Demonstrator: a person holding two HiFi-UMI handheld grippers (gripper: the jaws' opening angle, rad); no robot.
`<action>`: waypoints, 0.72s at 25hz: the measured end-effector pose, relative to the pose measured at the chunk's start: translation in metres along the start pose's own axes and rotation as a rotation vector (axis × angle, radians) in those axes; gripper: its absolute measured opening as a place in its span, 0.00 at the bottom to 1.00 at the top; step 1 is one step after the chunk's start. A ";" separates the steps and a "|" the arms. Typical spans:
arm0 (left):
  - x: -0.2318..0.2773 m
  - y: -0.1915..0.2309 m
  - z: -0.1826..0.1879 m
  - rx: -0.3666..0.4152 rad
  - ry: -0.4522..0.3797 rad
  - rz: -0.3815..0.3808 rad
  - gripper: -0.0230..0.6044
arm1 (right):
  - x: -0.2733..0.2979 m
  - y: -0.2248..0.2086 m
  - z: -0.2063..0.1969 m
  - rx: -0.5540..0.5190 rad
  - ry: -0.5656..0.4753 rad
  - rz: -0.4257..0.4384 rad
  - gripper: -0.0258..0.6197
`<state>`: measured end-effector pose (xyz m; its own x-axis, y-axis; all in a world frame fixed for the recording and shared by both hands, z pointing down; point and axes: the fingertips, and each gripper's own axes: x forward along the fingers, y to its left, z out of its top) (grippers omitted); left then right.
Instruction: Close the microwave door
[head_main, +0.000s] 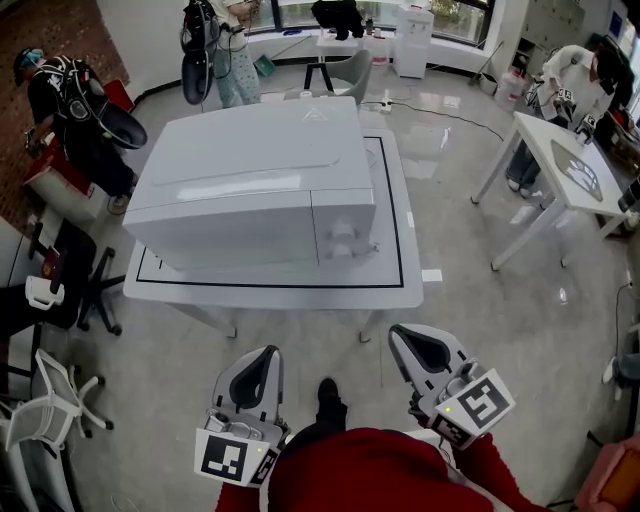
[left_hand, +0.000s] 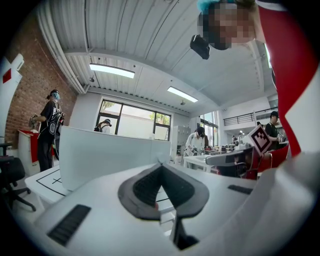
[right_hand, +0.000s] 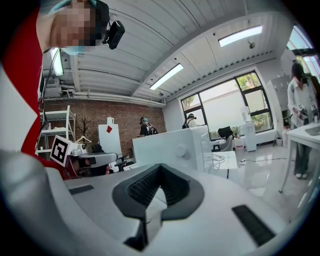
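Microwave (head_main: 250, 185) dead centre in the head view, a big white box sitting inside the black outline on the white table (head_main: 300, 295), front turned toward the person and the door looking flush with the body, control panel on its right end. Down at the bottom edge, both tools hang low by the red sleeves, well apart from the table: left tongs (head_main: 268, 356) and right tongs (head_main: 404, 338) each point toward the microwave, touching nothing. Over to the left gripper view: the tongs (left_hand: 161, 166) are pressed together at the tip, nothing between them, and beyond them stands the microwave's pale side (left_hand: 100, 155) on the table (left_hand: 45, 182). Now the right gripper view: those tongs (right_hand: 160, 166) are together too, also empty, and past them the microwave (right_hand: 170, 145) shows its front corner with a round knob (right_hand: 184, 150).
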<state>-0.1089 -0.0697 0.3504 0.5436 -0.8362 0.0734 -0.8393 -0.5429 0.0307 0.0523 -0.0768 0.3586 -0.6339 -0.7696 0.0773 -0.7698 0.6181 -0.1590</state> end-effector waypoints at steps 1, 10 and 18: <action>-0.001 0.000 -0.001 -0.001 0.000 0.002 0.05 | 0.000 0.000 0.000 0.000 0.001 0.000 0.06; -0.003 0.003 0.000 -0.003 0.001 0.012 0.05 | 0.002 0.001 -0.002 -0.002 0.015 -0.002 0.06; -0.005 0.007 0.000 0.001 -0.001 0.015 0.05 | 0.004 0.002 -0.003 -0.004 0.013 0.000 0.06</action>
